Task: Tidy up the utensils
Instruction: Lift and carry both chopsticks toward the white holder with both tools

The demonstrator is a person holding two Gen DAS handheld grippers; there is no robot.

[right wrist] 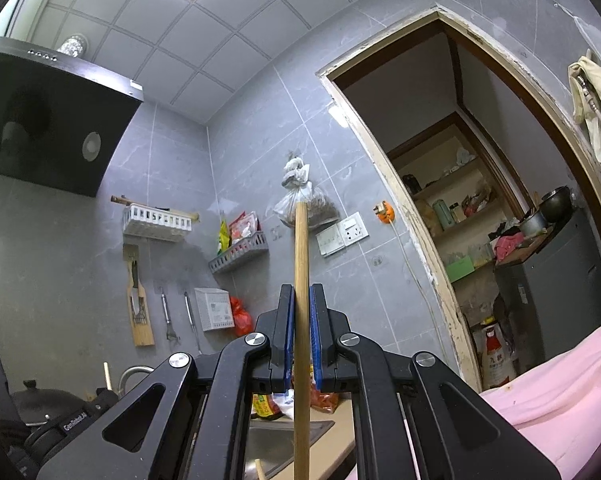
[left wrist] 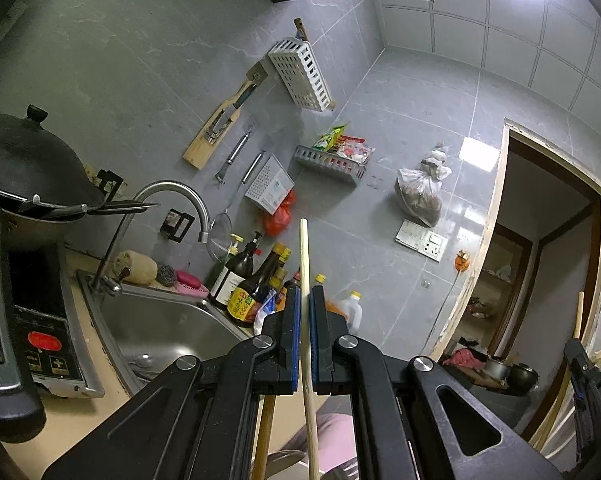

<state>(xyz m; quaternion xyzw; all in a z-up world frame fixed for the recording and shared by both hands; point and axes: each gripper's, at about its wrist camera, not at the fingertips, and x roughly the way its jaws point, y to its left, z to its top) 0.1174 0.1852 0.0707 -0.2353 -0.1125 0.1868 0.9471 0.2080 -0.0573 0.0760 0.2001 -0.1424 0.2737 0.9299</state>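
Jaws clenched both sides: left gripper (left wrist: pixel 305 300) on pale chopstick (left wrist: pixel 305 264), right gripper (right wrist: pixel 300 300) on wooden handle (right wrist: pixel 301 248). "GenRobot.AI" legible on left gripper's body.

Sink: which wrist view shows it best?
Left wrist view: the sink basin and faucet show openly left of the left gripper. Right wrist view gives only a sliver behind the right gripper.

Lidded wok (left wrist: pixel 28 168), sink (left wrist: pixel 168 328), possibly sauce bottles (left wrist: pixel 248 284).
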